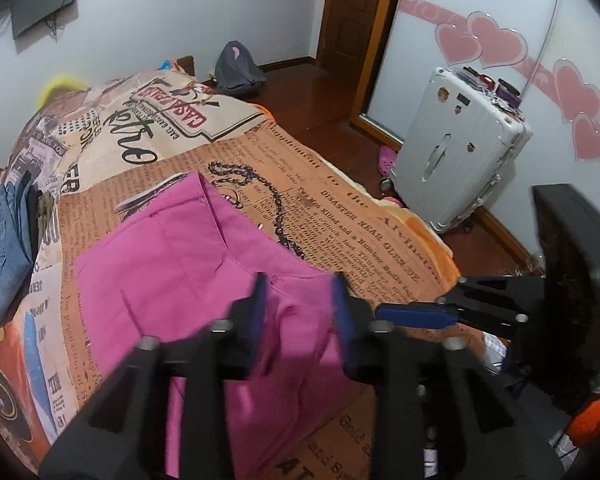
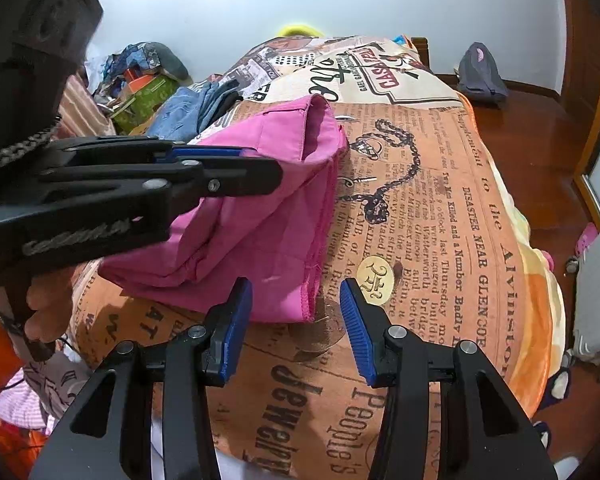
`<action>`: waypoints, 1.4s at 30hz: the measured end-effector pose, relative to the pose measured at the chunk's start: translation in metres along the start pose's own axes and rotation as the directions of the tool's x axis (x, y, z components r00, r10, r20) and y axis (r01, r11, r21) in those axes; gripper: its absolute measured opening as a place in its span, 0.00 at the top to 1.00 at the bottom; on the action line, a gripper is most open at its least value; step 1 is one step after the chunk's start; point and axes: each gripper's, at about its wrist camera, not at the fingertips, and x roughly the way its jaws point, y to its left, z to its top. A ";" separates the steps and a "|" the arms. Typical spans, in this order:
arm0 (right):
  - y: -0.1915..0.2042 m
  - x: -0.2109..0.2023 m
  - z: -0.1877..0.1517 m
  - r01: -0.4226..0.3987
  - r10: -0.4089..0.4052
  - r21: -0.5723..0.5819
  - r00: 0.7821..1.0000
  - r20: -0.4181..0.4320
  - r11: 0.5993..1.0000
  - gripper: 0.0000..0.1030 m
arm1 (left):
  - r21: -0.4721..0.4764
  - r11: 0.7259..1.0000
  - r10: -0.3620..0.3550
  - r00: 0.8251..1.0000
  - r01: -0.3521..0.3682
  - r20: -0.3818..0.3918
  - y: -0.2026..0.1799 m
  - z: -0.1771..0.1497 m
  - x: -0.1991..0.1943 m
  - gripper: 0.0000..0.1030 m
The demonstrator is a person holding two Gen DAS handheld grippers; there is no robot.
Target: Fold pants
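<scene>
Pink pants [image 1: 188,264] lie folded on the newspaper-print bed cover [image 1: 340,208]; they also show in the right wrist view [image 2: 268,200]. My left gripper [image 1: 300,312] is open, hovering just above the pants' near end with nothing between its blue pads. It also appears from the side in the right wrist view [image 2: 236,164], over the pants. My right gripper [image 2: 296,320] is open and empty, just in front of the pants' near hem, above the cover. It shows at the right of the left wrist view [image 1: 416,314].
A pile of jeans and other clothes [image 1: 8,240] lies at the bed's left side. A white suitcase [image 1: 456,148] stands on the wooden floor to the right. A grey backpack [image 1: 236,68] sits by the far wall. Boxes and clutter [image 2: 140,88] lie beyond the bed.
</scene>
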 end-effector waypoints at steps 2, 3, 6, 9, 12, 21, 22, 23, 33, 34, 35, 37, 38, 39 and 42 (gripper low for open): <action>0.000 0.000 0.000 0.002 -0.002 -0.001 1.000 -0.002 1.000 0.58 | -0.005 1.000 0.002 0.999 -0.002 0.037 0.003 0.001 -0.013 0.51; 0.000 0.001 -0.001 0.001 -0.001 -0.001 1.000 -0.002 1.000 0.58 | -0.007 1.000 0.008 0.999 -0.008 0.048 0.006 0.001 -0.020 0.51; 0.001 0.002 -0.001 0.003 -0.003 0.000 1.000 -0.003 1.000 0.58 | -0.035 0.999 0.040 0.996 -0.037 0.077 0.028 0.005 -0.033 0.51; 0.005 0.003 -0.002 0.013 -0.013 -0.007 1.000 -0.004 1.000 0.58 | -0.062 0.992 0.113 0.992 -0.109 0.061 0.063 0.005 -0.035 0.50; 0.008 0.003 -0.005 0.010 -0.010 -0.010 1.000 -0.004 1.000 0.58 | -0.099 0.977 0.190 0.982 -0.190 -0.007 0.110 0.004 -0.020 0.50; 0.010 0.026 -0.010 0.005 -0.005 0.004 0.999 -0.054 1.000 0.58 | -0.086 0.939 0.316 0.933 -0.334 -0.170 0.191 0.000 0.049 0.50; 0.008 0.029 -0.009 0.003 -0.002 0.008 0.998 -0.057 1.000 0.58 | -0.077 0.940 0.313 0.930 -0.333 -0.193 0.196 -0.003 0.059 0.50; 0.006 0.030 -0.007 0.002 -0.002 0.009 0.998 -0.060 1.000 0.58 | -0.069 0.944 0.303 0.930 -0.323 -0.209 0.201 -0.007 0.067 0.49; -0.020 0.057 0.017 0.073 -0.075 -0.028 0.992 -0.106 0.997 0.58 | 0.015 0.950 0.308 0.931 -0.311 -0.196 0.195 -0.040 0.044 0.49; -0.024 0.061 0.022 0.086 -0.090 -0.041 0.990 -0.108 0.995 0.58 | 0.017 0.949 0.310 0.929 -0.313 -0.201 0.195 -0.044 0.042 0.49; -0.027 0.066 0.027 0.095 -0.100 -0.050 0.989 -0.112 0.994 0.58 | 0.013 0.950 0.309 0.929 -0.313 -0.203 0.195 -0.048 0.040 0.49; -0.035 0.077 0.036 0.106 -0.113 -0.068 0.987 -0.115 0.992 0.58 | -0.020 0.953 0.292 0.936 -0.301 -0.197 0.197 -0.055 0.035 0.49; -0.038 0.083 0.041 0.110 -0.118 -0.077 0.986 -0.117 0.991 0.58 | -0.040 0.954 0.285 0.939 -0.297 -0.193 0.198 -0.057 0.032 0.49; -0.041 0.089 0.047 0.112 -0.122 -0.087 0.985 -0.118 0.990 0.58 | -0.060 0.954 0.278 0.942 -0.294 -0.188 0.200 -0.059 0.030 0.49; -0.051 0.106 0.066 0.115 -0.127 -0.095 0.984 -0.122 0.989 0.58 | -0.104 0.953 0.267 0.950 -0.286 -0.164 0.201 -0.061 0.027 0.49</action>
